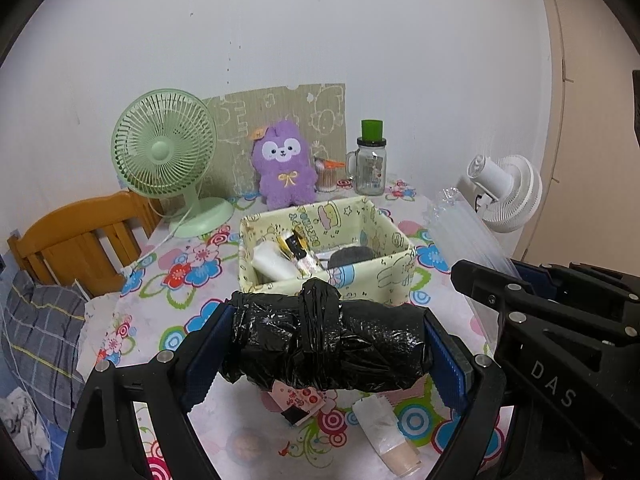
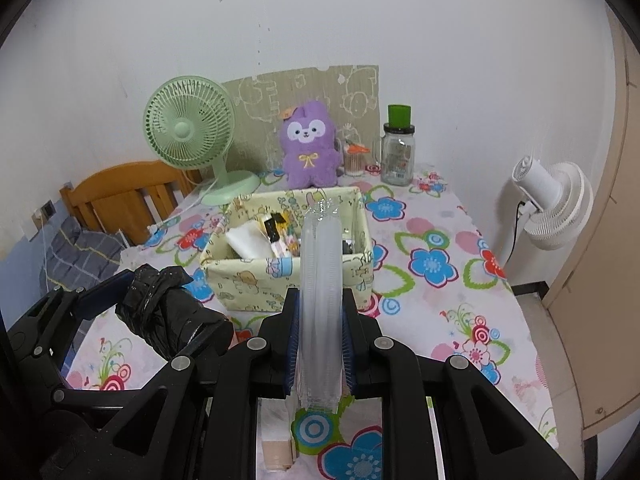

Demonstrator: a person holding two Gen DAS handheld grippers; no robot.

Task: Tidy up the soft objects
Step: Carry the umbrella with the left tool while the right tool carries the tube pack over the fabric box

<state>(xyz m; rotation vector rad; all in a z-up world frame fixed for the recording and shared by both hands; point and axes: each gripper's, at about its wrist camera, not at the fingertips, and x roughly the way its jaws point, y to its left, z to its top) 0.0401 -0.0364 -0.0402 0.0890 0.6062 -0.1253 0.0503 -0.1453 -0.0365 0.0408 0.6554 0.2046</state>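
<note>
My left gripper (image 1: 326,344) is shut on a roll of black plastic bags (image 1: 324,344), held crosswise above the table in front of the pale yellow cartoon-print fabric box (image 1: 372,276). The box holds a white roll (image 1: 274,262), a gold-and-black packet and a grey item. My right gripper (image 2: 320,320) is shut on a clear plastic air-cushion sleeve (image 2: 322,280), held upright in front of the box (image 2: 248,284). In the right wrist view the black bag roll (image 2: 168,312) sits at the left. The clear sleeve also shows in the left wrist view (image 1: 464,236).
A green desk fan (image 1: 168,160), a purple plush toy (image 1: 284,168), a cotton-swab cup (image 1: 326,178) and a glass jar with green lid (image 1: 370,160) stand at the back. A white fan (image 2: 556,204) stands right of the table. A wooden chair (image 1: 76,240) stands left. Small packets (image 1: 388,432) lie near me.
</note>
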